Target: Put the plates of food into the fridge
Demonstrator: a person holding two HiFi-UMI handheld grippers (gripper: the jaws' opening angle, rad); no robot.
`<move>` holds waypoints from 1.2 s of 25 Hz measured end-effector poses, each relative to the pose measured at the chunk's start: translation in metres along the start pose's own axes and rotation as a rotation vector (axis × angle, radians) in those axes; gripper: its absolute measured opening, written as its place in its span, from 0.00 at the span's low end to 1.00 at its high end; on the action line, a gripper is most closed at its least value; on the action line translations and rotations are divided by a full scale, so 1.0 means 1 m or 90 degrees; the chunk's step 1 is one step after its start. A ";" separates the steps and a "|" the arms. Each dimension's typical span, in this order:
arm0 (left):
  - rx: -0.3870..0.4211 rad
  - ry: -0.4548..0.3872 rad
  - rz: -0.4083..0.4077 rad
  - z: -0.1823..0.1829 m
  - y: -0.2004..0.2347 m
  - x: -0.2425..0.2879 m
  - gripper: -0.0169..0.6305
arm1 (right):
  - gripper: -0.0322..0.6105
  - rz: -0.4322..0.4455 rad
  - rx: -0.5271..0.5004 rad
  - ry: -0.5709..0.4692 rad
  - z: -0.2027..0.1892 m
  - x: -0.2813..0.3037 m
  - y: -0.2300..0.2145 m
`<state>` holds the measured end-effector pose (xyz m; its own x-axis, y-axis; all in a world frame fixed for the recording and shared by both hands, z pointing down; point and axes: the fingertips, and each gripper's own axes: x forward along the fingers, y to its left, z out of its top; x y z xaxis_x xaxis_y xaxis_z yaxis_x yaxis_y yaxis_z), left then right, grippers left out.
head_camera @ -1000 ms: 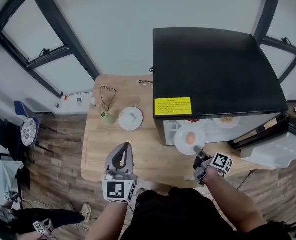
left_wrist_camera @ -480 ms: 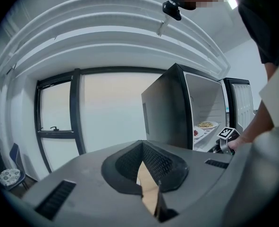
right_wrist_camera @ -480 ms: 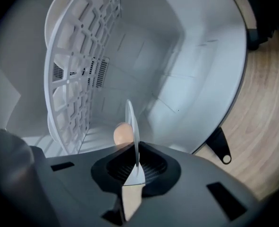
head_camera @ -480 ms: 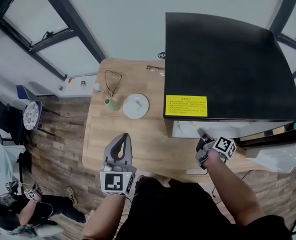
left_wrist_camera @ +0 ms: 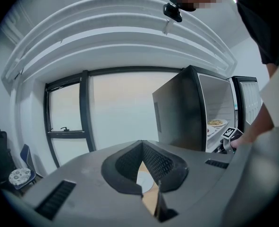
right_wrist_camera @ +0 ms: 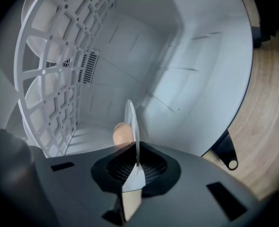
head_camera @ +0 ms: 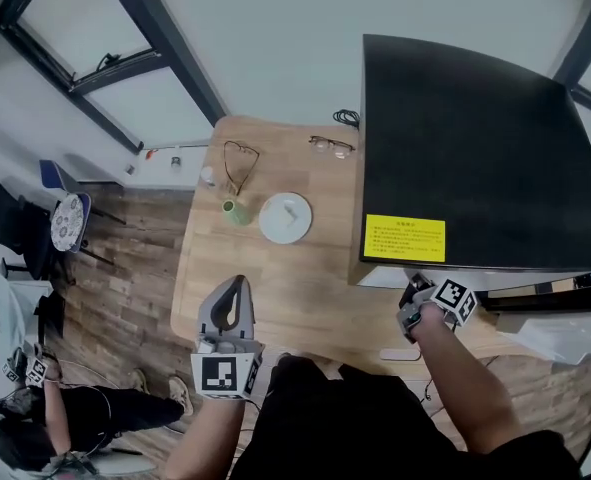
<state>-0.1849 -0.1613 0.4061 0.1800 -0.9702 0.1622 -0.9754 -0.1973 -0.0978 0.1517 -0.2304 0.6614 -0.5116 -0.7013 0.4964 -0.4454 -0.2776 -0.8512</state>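
Right gripper view: right gripper clamps white plate with egg-shaped food inside the fridge; left gripper jaws pressed together, empty

A fridge is set on the right part of the counter. To its left on the counter a plate is placed, with a small cup just beside it on the left and glasses behind the cup. The left tool is held over the counter's near part, well apart from that plate. At the fridge's open front, the right tool is held, and a plate with an egg is gripped edge-on between its jaws, inside the compartment.
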 end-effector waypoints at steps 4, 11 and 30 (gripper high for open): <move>0.030 -0.014 0.016 0.001 0.017 -0.006 0.03 | 0.11 -0.016 -0.003 -0.002 0.004 0.007 0.005; 0.036 -0.021 0.013 0.007 0.022 -0.004 0.03 | 0.16 -0.119 -0.114 -0.003 0.013 0.010 -0.004; 0.063 -0.060 -0.051 0.032 0.004 -0.008 0.03 | 0.41 -0.187 -0.255 -0.106 0.021 -0.033 -0.001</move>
<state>-0.1865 -0.1593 0.3734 0.2725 -0.9587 0.0813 -0.9409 -0.2832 -0.1855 0.1848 -0.2208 0.6425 -0.2143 -0.7355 0.6428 -0.8156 -0.2273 -0.5320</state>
